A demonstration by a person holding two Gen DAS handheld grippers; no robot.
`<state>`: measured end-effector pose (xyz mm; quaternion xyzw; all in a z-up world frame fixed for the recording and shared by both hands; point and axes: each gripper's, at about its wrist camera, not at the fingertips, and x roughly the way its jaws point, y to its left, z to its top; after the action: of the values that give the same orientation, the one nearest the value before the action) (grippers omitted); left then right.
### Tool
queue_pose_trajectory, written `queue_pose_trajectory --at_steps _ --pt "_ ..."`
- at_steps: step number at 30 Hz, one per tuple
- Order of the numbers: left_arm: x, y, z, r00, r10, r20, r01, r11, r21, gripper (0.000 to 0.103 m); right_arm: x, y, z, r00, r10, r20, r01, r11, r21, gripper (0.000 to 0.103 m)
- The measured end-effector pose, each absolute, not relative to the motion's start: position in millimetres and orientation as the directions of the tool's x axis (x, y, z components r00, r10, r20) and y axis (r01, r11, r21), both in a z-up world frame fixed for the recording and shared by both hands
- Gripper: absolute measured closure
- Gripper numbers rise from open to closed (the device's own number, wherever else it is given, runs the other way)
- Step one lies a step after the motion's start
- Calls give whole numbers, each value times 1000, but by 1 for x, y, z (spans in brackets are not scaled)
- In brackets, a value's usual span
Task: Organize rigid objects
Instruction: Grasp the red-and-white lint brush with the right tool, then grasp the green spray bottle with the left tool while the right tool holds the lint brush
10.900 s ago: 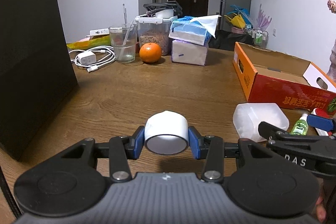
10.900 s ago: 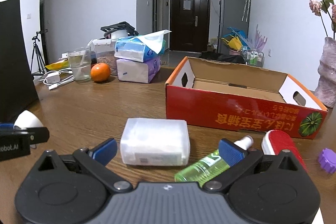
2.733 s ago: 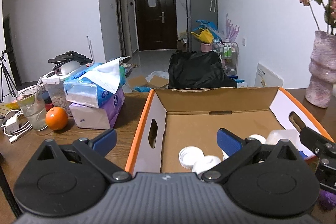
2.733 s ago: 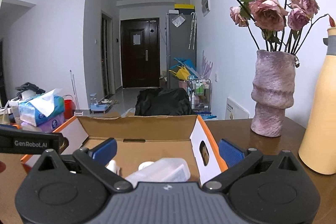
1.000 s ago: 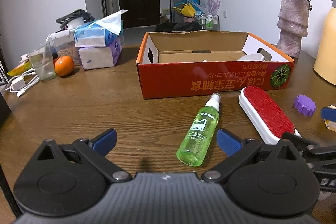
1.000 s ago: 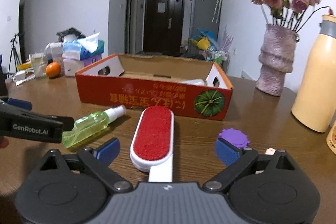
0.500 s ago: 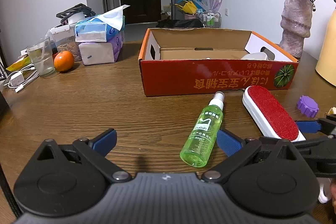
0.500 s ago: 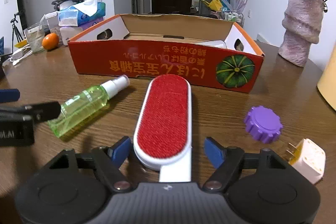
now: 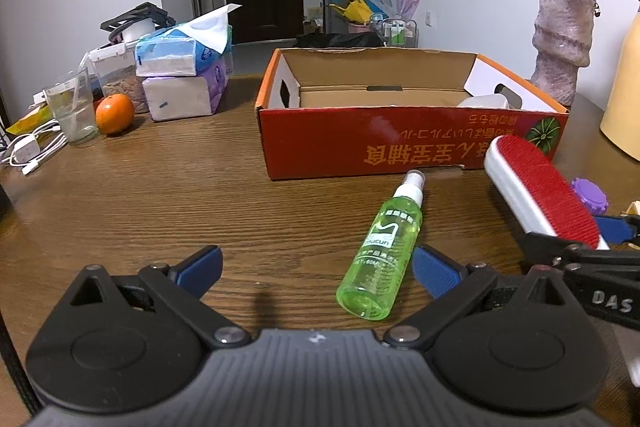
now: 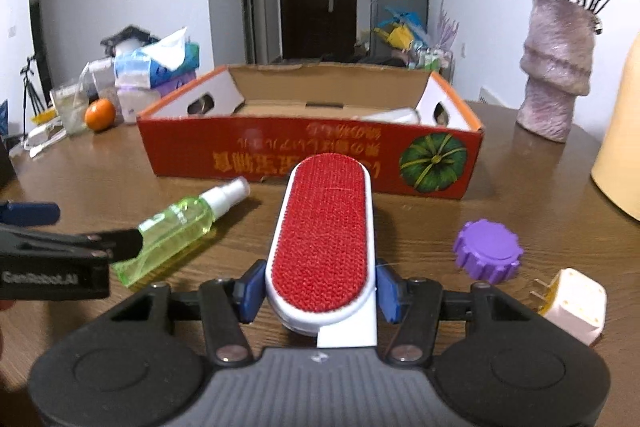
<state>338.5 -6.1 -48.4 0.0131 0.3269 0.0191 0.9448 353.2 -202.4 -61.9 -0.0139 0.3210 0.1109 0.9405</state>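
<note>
My right claw (image 10: 320, 293) grips the red-faced, white-bodied lint brush (image 10: 325, 235) by its sides, its far end tilted up over the brown wooden table (image 10: 400, 223), in front of the red cardboard box (image 10: 304, 157). My left claw (image 9: 316, 267) is spread wide, with the clear green spray bottle (image 9: 382, 247) lying on the table between its fingers. A purple ridged cap (image 10: 489, 250) and a white plug adapter (image 10: 570, 305) lie near the brush.

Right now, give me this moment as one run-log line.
left gripper: open, by spray bottle | right gripper: shut on lint brush | box: ahead
</note>
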Motion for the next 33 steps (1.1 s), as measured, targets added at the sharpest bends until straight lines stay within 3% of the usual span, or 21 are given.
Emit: queue_pose_trajectory --at_steps 20,25,33 --pt "366 -37 -65 763 25 -646 34 996 79 2 344 -230 -49 825 150 -545 -134 989 71 48" --pt "369 -38 -69 746 8 -666 48 997 66 21 343 -230 -49 827 153 -541 -136 988 72 48" --pt "371 -32 -71 738 -28 -675 51 999 14 37 342 -229 -49 828 154 -540 -138 988 71 48"
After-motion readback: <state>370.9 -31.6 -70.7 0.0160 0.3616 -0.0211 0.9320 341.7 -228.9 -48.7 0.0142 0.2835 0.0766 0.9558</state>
